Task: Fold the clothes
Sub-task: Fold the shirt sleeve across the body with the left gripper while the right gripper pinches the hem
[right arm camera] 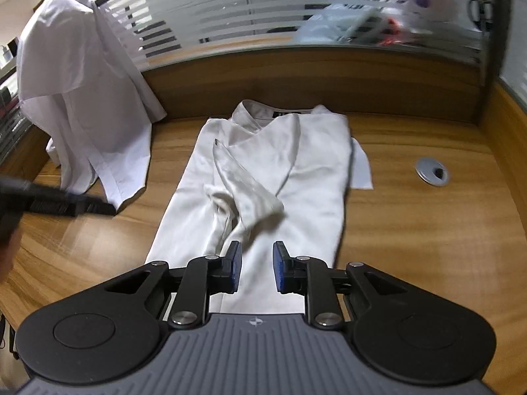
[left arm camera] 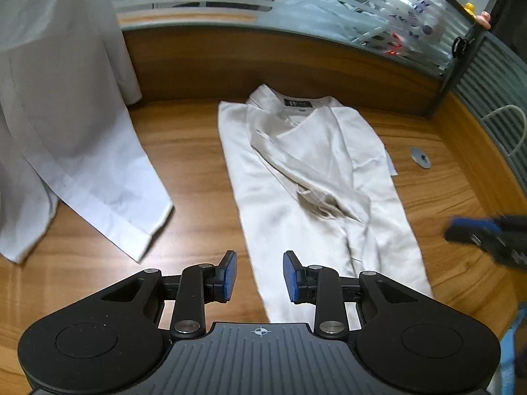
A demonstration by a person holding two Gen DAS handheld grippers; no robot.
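The cream shirt (right arm camera: 263, 177) lies flat in the middle of the wooden desk (right arm camera: 428, 230), its length running from the collar by the far partition down toward the near edge, both sleeves folded across its front. The left gripper (left arm camera: 259, 275) and right gripper (right arm camera: 257, 267) hang above its hem, tilted downward, jaws partly apart, holding nothing.

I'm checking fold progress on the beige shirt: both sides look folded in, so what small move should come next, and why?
Probably bring both grippers down to the hem of the beige shirt. The left gripper and right gripper are open and empty above that near end, the sleeves already lie crossed over the narrow body, so folding the hem up toward the collar seems next.
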